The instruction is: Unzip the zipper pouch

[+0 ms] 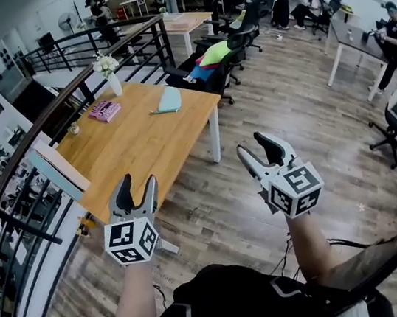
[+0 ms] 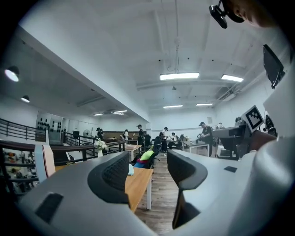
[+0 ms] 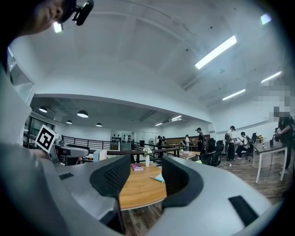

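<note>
Desk (image 1: 144,144): wooden, straight ahead of both tongs.
Left tongs (image 1: 137,183): jaws wide apart, nothing between them, held level at the desk's near edge.
Right tongs (image 1: 252,145): jaws apart too, empty, over the floor right of the desk.
Zipper pouch (image 1: 169,100): teal, lying flat by the desk's far right edge, well apart from both tongs.
Pink book (image 1: 105,110): left of the pouch.

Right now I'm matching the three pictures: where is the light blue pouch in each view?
Head view: pouch at the far right edge of the table.
Left gripper view: sliver beside the left jaw.
Right gripper view: seen far off between the jaws.
Shared landmark: the flower vase.
</note>
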`<state>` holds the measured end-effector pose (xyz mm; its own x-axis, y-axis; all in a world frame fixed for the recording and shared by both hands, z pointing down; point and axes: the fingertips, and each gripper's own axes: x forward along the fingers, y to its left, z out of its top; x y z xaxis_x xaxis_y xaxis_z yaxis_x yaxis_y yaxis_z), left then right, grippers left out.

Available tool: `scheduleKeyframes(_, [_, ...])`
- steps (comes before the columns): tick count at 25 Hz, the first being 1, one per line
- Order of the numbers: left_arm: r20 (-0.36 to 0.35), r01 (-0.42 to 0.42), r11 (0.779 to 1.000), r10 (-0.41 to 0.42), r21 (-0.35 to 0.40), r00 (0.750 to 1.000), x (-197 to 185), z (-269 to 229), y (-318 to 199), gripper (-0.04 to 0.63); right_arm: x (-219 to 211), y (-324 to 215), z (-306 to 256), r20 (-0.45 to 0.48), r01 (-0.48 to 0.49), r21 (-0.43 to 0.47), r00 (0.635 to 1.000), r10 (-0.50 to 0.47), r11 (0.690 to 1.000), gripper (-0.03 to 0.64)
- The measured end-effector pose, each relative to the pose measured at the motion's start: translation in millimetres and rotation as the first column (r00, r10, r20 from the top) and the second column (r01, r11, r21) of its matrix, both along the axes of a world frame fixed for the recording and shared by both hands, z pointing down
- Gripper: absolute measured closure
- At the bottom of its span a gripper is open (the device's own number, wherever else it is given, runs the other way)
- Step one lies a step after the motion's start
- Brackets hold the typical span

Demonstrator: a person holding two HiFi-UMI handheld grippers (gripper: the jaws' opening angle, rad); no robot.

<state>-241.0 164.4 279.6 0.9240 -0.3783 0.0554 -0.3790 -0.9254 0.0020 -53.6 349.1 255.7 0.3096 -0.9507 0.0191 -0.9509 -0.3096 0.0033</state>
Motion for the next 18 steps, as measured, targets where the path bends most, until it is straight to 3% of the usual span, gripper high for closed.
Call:
scheduleKeyframes(8, [0.043, -0.007, 0.999, 0.005, 0.050, 0.999, 27, 5, 7, 0.333, 25, 2, 17, 0.028, 0.010, -0.004, 1.000, -0.010, 1.000, 0.391])
scheduleKeyframes(18, [-0.007, -0.064, 0.997, 0.064, 0.031, 0.998, 102, 15, -61, 0.333, 82, -62, 22, -0.009, -0.007, -0.055, 1.000, 0.006, 0.998, 0.391])
